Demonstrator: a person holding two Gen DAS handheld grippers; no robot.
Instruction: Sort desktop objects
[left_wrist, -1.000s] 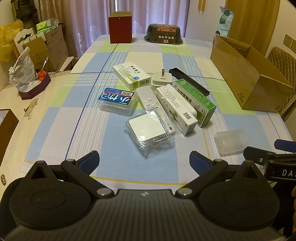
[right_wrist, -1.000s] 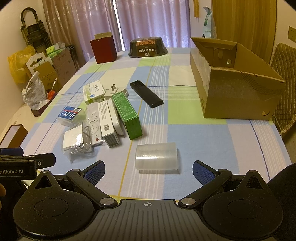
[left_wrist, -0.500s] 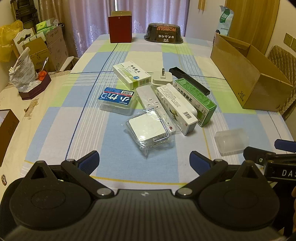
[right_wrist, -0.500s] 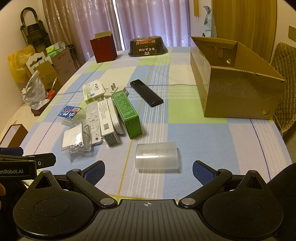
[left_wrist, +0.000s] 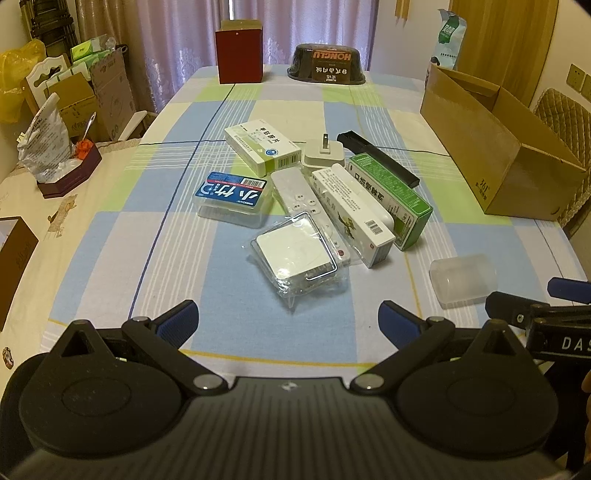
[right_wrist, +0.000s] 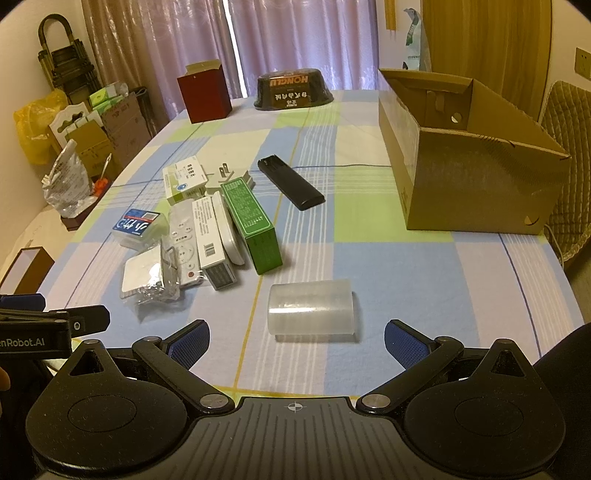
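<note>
Your right claw (right_wrist: 294, 338) hangs released over the near edge of the surface (right_wrist: 406, 273), the clear cup (right_wrist: 310, 313) lying on its side just beyond its spread fingers at 12 o'clock. Your left claw (left_wrist: 288, 319) is released too, with the bagged white pad (left_wrist: 295, 254) ahead at 12 o'clock. The open carton (right_wrist: 469, 162) stands at 2 o'clock of the cup.

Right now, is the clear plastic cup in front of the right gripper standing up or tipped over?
Tipped over. The clear cup lies on its side on the tablecloth, long axis running left-right, apart from the green box.
</note>
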